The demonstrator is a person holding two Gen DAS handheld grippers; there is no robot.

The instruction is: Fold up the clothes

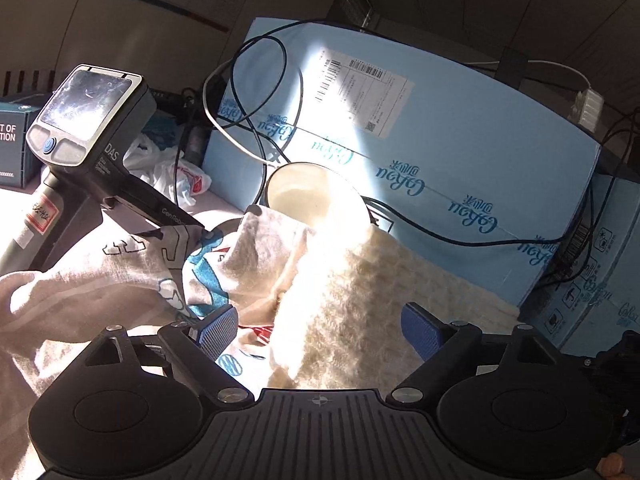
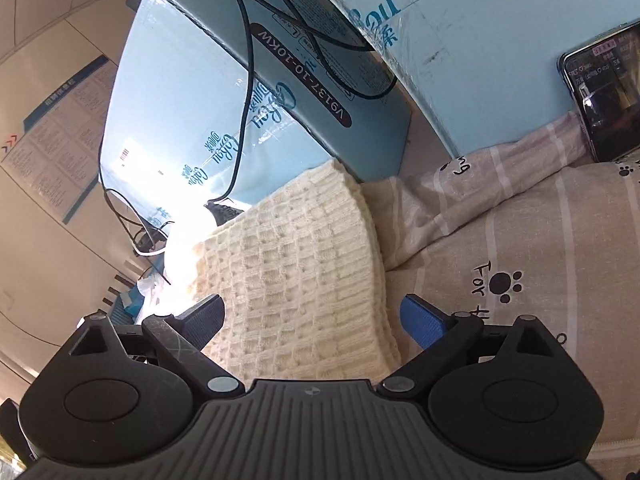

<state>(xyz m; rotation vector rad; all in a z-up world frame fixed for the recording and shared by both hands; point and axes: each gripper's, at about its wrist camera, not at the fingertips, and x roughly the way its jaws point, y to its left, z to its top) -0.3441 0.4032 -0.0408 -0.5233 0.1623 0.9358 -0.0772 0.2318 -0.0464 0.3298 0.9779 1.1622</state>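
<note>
two grippers, both wide open, nothing held. left gripper (image 1: 318, 330) low in the left wrist view, hanging over two pieces of clothing – one cream knit sweater (image 1: 360, 300) in the middle, bright with sun, and one printed pale shirt (image 1: 168, 280) bunched at the lower left. right gripper (image 1: 202, 232) seen there too from the side, at the left, tip just at the printed shirt. one white cup (image 1: 312, 196) behind the clothes. right gripper (image 2: 316, 318) low in its own view, blue pads either side of the cream knit sweater (image 2: 296, 272) – not pressing it. paw-print bedding (image 2: 520, 248) on the right. two blue boxes (image 2: 192, 112), black cables (image 2: 244, 80) over them. one phone (image 2: 604, 92) at the upper right.
</note>
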